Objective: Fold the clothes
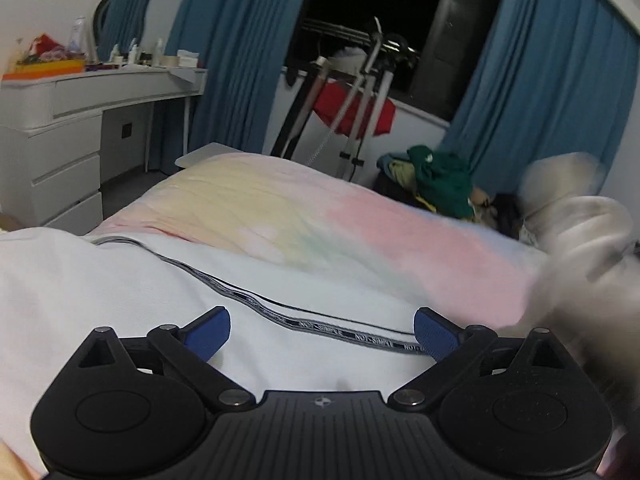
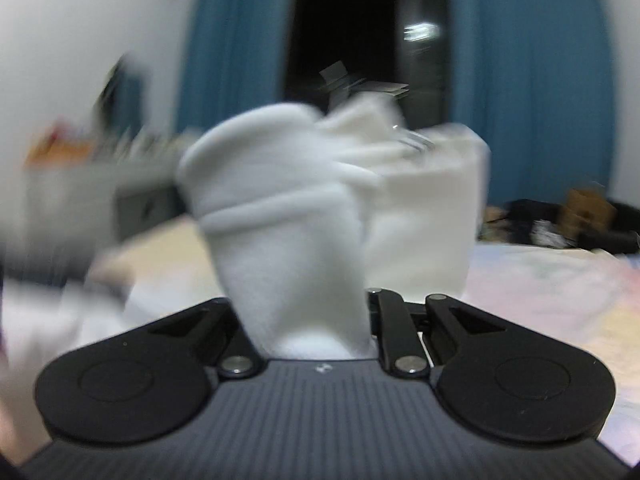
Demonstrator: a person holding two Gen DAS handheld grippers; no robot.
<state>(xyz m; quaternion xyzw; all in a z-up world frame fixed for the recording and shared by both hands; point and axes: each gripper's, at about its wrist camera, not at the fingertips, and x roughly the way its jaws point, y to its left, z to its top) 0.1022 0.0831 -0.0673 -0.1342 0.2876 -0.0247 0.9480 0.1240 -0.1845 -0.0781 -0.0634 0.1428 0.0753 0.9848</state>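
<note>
We are lifting a fold of the white garment [image 2: 296, 216] in our clamped right tool [image 2: 320, 320]; our left tool [image 1: 322, 334], gaping empty, is hovering over its striped edge on the bed [image 1: 280, 208], probably to pin it.

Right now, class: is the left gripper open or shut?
Open. The left gripper has its blue pads spread wide above the white garment.

Right tongs [image 2: 316, 320] clamped on white garment [image 2: 280, 220], bunched upward; view blurred.
</note>
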